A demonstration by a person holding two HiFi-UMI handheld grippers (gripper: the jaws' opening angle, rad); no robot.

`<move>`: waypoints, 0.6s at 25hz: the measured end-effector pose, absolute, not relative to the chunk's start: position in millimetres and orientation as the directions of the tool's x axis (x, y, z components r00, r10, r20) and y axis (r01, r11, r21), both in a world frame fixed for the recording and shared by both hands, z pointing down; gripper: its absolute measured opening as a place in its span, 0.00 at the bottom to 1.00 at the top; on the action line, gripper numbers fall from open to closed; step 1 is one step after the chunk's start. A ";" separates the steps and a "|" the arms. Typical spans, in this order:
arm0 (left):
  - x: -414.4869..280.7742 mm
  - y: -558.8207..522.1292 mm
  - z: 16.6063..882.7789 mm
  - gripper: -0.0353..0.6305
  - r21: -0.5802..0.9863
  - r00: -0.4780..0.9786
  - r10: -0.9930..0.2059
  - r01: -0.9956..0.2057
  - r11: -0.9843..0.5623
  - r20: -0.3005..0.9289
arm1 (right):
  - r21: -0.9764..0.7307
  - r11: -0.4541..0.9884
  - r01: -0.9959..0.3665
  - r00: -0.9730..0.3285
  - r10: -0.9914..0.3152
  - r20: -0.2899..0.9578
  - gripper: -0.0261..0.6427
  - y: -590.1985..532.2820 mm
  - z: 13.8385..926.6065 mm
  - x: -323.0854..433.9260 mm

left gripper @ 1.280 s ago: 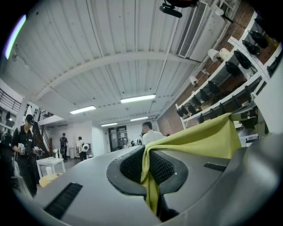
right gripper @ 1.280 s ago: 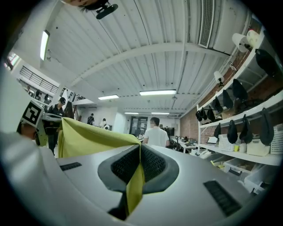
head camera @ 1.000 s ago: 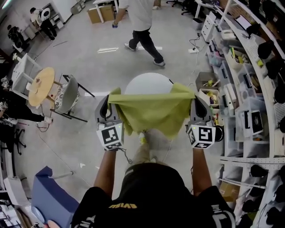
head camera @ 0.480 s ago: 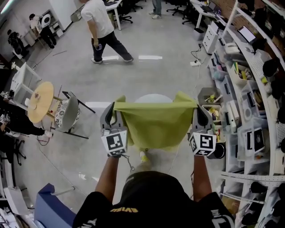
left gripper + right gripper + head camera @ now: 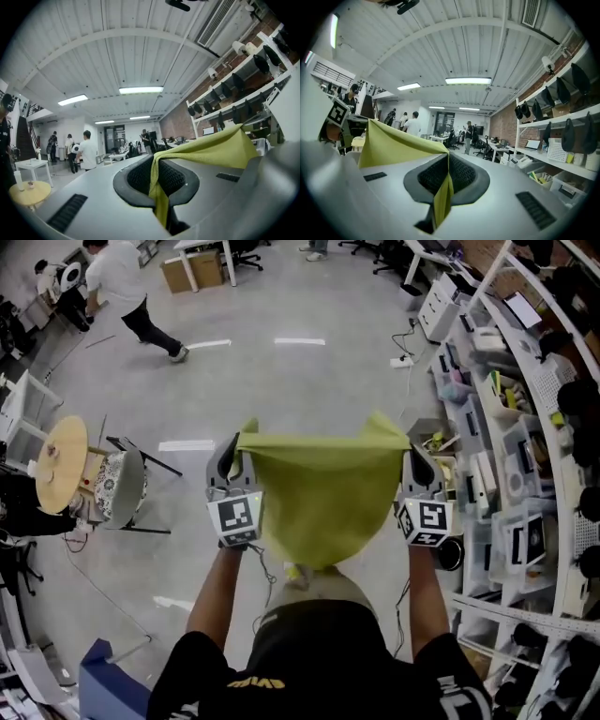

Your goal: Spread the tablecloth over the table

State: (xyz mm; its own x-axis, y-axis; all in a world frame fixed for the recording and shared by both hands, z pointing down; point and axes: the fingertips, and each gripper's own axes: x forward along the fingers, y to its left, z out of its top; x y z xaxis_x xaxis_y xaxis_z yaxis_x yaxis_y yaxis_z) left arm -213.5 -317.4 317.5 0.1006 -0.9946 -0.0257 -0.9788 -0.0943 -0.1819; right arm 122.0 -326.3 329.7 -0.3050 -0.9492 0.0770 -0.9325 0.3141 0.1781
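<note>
Between left claw (image 5: 241, 452) and right claw (image 5: 406, 448), clamped tablecloth (image 5: 323, 495), hiding floor (image 5: 300, 390) beneath

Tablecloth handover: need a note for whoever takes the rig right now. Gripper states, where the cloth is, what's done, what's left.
Left gripper: shut on one top corner of the tablecloth.
Right gripper: shut on the other top corner.
Cloth: held in the air, top edge stretched between the two grippers, the rest hanging below over the floor.
Done: cloth is up and opened out by its corners.
Left: no table shows under the cloth; bring it over the table, lay it flat, then release both corners.
</note>
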 end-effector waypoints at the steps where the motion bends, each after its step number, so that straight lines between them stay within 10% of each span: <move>1: -209.9 -327.9 325.9 0.08 -0.178 0.101 -0.995 -0.979 -0.098 -0.010 | 0.181 0.319 -0.930 -0.308 -0.947 0.090 0.05 -336.8 335.8 125.6; 15: -218.7 -462.1 427.3 0.08 -0.185 0.070 -0.981 -0.977 -0.104 0.184 | 0.163 0.413 -0.896 -0.367 -0.896 0.251 0.05 -487.4 424.7 114.2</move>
State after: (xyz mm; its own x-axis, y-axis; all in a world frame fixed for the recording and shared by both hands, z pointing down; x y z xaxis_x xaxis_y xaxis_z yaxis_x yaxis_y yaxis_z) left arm -218.7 -462.1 427.3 0.0696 -0.9805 0.1835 -0.9773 -0.1039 -0.1848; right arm 114.2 -487.4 424.7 -0.3668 -0.8959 0.2508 -0.8962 0.4126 0.1631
